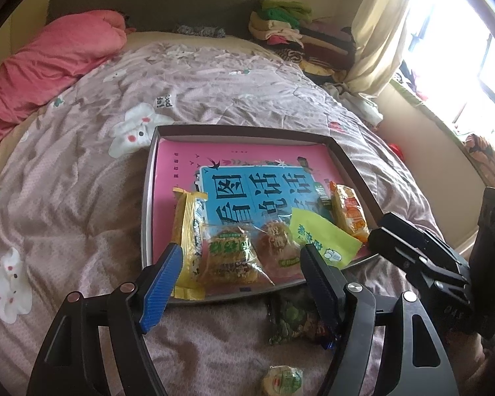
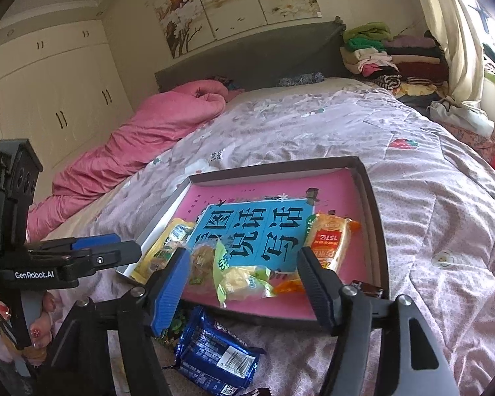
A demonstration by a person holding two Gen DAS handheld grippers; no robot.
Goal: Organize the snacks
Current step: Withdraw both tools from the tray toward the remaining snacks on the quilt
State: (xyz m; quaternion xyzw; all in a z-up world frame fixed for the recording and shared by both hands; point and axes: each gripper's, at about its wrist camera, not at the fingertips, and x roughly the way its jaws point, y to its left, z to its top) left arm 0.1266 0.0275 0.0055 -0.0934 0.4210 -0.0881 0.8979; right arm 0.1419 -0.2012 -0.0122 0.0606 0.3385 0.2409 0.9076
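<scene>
Nearest, the blue packet (image 2: 214, 353) lay loose on the bed (image 2: 429, 264), just short of the tray (image 2: 378, 231). Both the right gripper (image 2: 244, 280) and left gripper (image 1: 241, 274) hovered wide open, holding nothing. Dropping low and closing across the packet's short side would probably grip best.

We read "GenRobot.AI" on left gripper (image 2: 82, 257). Book (image 2: 247, 231) in box shows large upside-down characters 看图说话写话. Quilt (image 1: 214, 99) print reads "pool" inverted. Orange packet (image 2: 328, 244): inverted digits, unclear.
</scene>
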